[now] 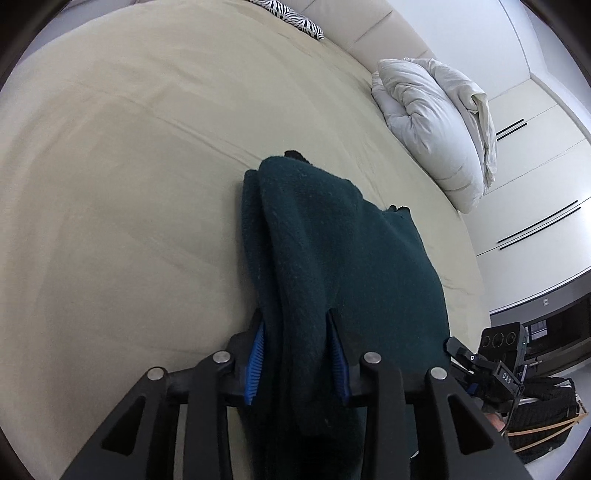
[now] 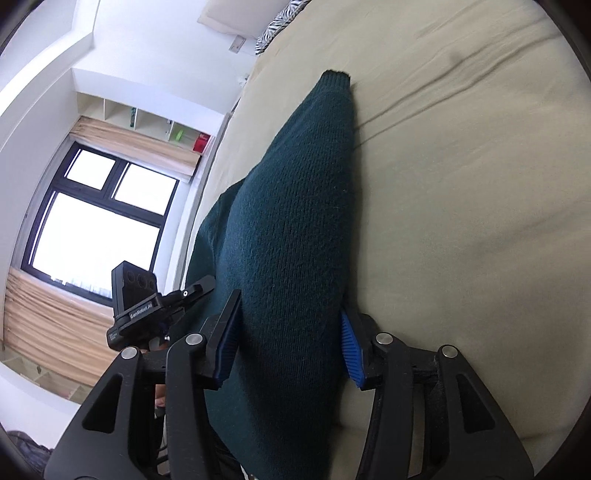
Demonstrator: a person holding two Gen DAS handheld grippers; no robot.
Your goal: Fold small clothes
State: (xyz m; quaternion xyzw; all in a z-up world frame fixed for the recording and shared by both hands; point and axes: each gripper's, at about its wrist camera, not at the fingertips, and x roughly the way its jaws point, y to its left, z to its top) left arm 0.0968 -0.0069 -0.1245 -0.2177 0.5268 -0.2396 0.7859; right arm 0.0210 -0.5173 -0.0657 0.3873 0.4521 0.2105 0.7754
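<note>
We are gripping the dark green sweater [image 1: 347, 258] with both tools: the left gripper [image 1: 299, 354] and right gripper [image 2: 291, 343] are each clamping bunched knit, which is stretching toward twelve o'clock over the beige bed [image 1: 129, 166].

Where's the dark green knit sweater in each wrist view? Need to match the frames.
Left wrist: the dark green knit sweater fills the lower centre, clamped between the left tongs, its far end lying on the beige bedsheet.
Right wrist: same sweater runs up the centre from the right tongs, cuff toward the top.
Shared landmark: the zebra-print pillow at the top edge of both.
</note>
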